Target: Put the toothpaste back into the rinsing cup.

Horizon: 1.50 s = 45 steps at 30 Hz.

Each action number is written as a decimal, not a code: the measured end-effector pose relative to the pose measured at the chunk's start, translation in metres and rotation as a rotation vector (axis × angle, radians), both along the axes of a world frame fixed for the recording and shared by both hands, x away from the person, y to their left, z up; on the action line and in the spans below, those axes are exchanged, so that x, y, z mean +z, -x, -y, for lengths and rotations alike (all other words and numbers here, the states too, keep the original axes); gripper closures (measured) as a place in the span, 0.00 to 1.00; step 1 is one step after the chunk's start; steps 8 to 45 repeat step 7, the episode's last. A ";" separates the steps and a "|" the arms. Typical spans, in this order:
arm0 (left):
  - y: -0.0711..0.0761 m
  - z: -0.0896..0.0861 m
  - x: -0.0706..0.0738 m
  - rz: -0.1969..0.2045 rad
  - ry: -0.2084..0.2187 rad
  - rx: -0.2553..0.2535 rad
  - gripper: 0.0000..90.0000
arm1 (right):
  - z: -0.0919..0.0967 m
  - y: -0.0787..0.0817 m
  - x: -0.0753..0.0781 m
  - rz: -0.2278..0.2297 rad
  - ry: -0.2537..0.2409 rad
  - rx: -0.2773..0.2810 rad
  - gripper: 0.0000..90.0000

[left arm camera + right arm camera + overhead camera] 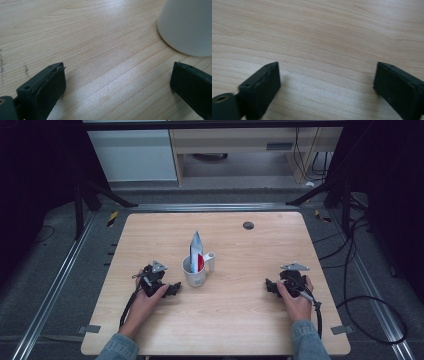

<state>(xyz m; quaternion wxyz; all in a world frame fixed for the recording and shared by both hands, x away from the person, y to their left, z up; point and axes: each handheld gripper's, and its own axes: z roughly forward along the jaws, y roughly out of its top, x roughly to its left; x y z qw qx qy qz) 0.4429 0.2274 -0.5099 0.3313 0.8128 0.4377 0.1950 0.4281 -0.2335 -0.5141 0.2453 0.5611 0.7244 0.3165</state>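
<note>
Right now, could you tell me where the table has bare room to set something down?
The far half of the table is bare apart from a small dark grommet. The stretch between the white cup and the right gripper is open too, as is the near edge between the forearms. It is crowded between the left gripper and the cup.
</note>
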 end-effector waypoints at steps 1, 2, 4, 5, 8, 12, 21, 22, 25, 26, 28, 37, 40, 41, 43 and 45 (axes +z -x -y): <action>0.000 0.000 0.000 0.000 0.000 0.000 0.00 | 0.000 -0.001 0.000 -0.005 0.001 -0.015 0.02; 0.000 0.000 0.000 -0.001 0.002 -0.001 0.00 | 0.000 -0.001 0.000 -0.006 0.003 -0.038 0.02; 0.000 0.001 0.000 0.000 0.002 -0.001 0.00 | -0.001 -0.001 0.000 -0.008 0.002 -0.068 0.02; 0.000 0.001 0.000 0.000 0.002 -0.001 0.00 | -0.002 0.001 0.000 -0.010 -0.001 -0.092 0.02; 0.000 0.001 0.000 0.000 0.002 -0.001 0.00 | -0.003 0.001 0.000 -0.010 0.000 -0.100 0.01; 0.000 0.001 0.000 0.000 0.002 -0.001 0.00 | -0.003 0.001 0.000 -0.010 0.000 -0.100 0.01; 0.000 0.001 0.000 0.000 0.002 -0.001 0.00 | -0.003 0.001 0.000 -0.010 0.000 -0.100 0.01; 0.000 0.001 0.000 0.000 0.002 -0.001 0.00 | -0.003 0.001 0.000 -0.010 0.000 -0.100 0.01; 0.000 0.001 0.000 0.000 0.002 -0.001 0.00 | -0.003 0.001 0.000 -0.010 0.000 -0.100 0.01; 0.000 0.001 0.000 0.000 0.002 -0.001 0.00 | -0.003 0.001 0.000 -0.010 0.000 -0.100 0.01; 0.000 0.001 0.000 0.000 0.002 -0.001 0.00 | -0.003 0.001 0.000 -0.010 0.000 -0.100 0.01; 0.000 0.001 0.000 0.000 0.002 -0.001 0.00 | -0.003 0.001 0.000 -0.010 0.000 -0.100 0.01; 0.000 0.001 0.000 0.000 0.002 -0.001 0.00 | -0.003 0.001 0.000 -0.010 0.000 -0.100 0.01; 0.000 0.001 0.000 0.000 0.002 -0.001 0.00 | -0.003 0.001 0.000 -0.010 0.000 -0.100 0.01; 0.000 0.001 0.000 0.000 0.002 -0.001 0.00 | -0.003 0.001 0.000 -0.010 0.000 -0.100 0.01; 0.000 0.001 0.000 0.000 0.002 -0.001 0.00 | -0.003 0.001 0.000 -0.010 0.000 -0.100 0.01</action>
